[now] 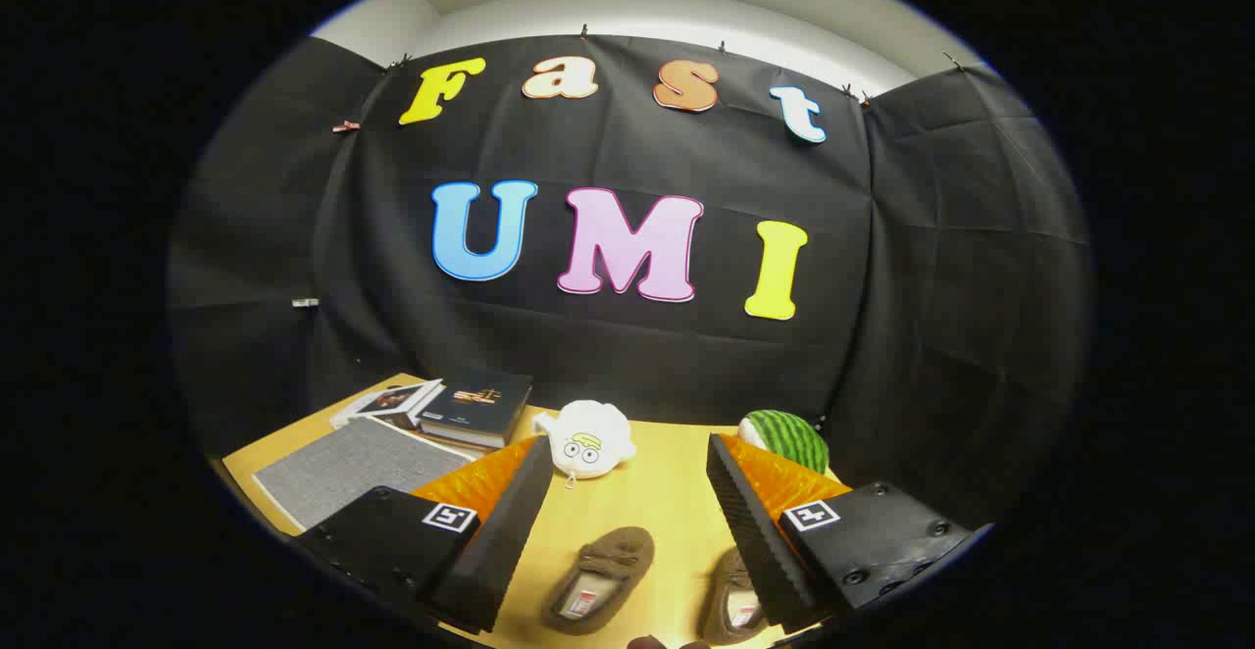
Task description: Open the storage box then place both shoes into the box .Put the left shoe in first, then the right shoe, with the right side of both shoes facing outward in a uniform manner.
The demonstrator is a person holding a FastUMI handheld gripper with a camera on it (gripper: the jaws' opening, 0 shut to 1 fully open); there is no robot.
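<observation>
Two brown slipper shoes lie on the wooden table (647, 502), toes pointing away from me. One shoe (600, 578) rests between my fingers, nearer the left finger. The other shoe (733, 608) lies against the inner side of the right finger, partly hidden by it. My gripper (627, 517) hovers above them, open wide, with nothing between its fingers. A flat grey woven item (355, 469), possibly the storage box's lid, lies beyond the left finger.
A dark book (482, 406) and an open booklet (390, 402) lie at the table's back left. A white plush toy (588, 441) sits at the back middle. A watermelon-patterned ball (786, 439) rests beyond the right finger.
</observation>
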